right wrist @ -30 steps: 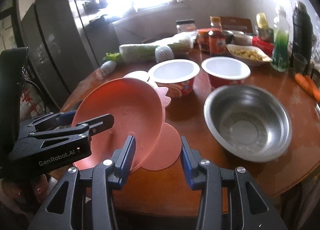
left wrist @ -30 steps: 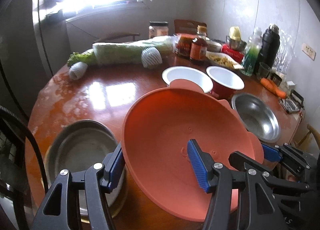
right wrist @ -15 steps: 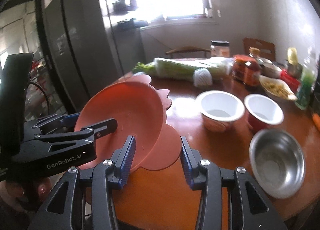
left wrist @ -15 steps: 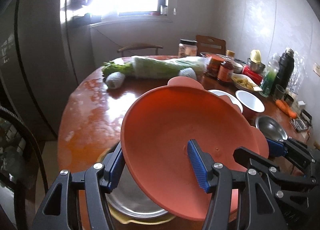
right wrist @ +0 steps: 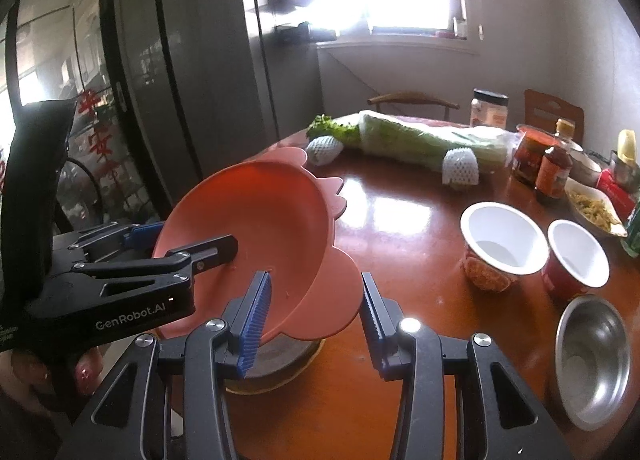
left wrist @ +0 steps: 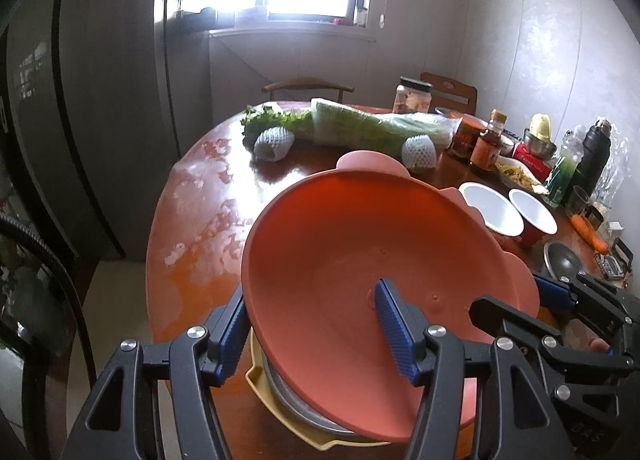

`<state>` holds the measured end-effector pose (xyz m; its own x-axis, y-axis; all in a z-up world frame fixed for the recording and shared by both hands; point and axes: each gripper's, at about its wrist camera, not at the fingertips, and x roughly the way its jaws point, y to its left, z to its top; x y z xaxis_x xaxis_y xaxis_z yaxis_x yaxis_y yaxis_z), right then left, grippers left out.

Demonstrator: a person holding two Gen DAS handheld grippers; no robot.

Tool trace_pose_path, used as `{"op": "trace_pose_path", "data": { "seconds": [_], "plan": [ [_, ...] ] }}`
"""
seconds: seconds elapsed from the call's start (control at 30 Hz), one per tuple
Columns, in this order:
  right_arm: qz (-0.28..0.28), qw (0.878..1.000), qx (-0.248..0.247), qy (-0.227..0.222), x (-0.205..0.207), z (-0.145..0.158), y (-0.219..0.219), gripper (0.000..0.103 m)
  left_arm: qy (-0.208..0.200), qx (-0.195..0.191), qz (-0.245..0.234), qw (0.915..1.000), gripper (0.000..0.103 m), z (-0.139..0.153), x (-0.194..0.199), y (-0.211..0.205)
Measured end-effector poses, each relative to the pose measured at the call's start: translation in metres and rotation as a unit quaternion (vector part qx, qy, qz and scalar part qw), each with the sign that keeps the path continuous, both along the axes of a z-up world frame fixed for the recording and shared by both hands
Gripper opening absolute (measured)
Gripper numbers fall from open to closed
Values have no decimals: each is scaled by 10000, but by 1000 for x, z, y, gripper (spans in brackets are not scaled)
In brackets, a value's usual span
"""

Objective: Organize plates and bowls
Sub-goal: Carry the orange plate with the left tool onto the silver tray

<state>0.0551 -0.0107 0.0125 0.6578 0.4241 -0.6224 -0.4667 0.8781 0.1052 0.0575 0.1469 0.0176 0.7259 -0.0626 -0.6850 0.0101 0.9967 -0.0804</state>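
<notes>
Both grippers have carried the orange plastic bowl (left wrist: 360,260) leftward across the tabletop (right wrist: 400,219); it now hangs tilted over the metal plate (left wrist: 296,408) at the near edge. The left gripper (left wrist: 312,324) and right gripper (right wrist: 316,316) each clamp its rim, cavity facing the cameras.

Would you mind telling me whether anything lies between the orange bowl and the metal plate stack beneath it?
Nothing visible does: the orange bowl, tilted, hangs directly over the metal plate on the yellow dish.
</notes>
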Motion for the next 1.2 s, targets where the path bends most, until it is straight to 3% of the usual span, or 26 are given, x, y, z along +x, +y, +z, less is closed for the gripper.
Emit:
{"op": "trace_pose_path", "data": {
  "seconds": [0.57, 0.87, 1.0, 1.2],
  "plan": [
    [41, 9994, -101, 343, 3, -28, 5, 45, 322, -37, 11, 9995, 61, -29, 3, 4],
    [63, 9988, -158, 465, 1, -36, 5, 45, 432, 90, 1, 9990, 61, -37, 3, 1],
    [94, 9990, -150, 413, -1, -35, 6, 45, 461, 341, 48, 9983, 61, -40, 4, -3],
    [126, 9988, -190, 426, -2, -37, 8, 45, 488, 289, 50, 9984, 61, -43, 4, 0]
  ]
}}
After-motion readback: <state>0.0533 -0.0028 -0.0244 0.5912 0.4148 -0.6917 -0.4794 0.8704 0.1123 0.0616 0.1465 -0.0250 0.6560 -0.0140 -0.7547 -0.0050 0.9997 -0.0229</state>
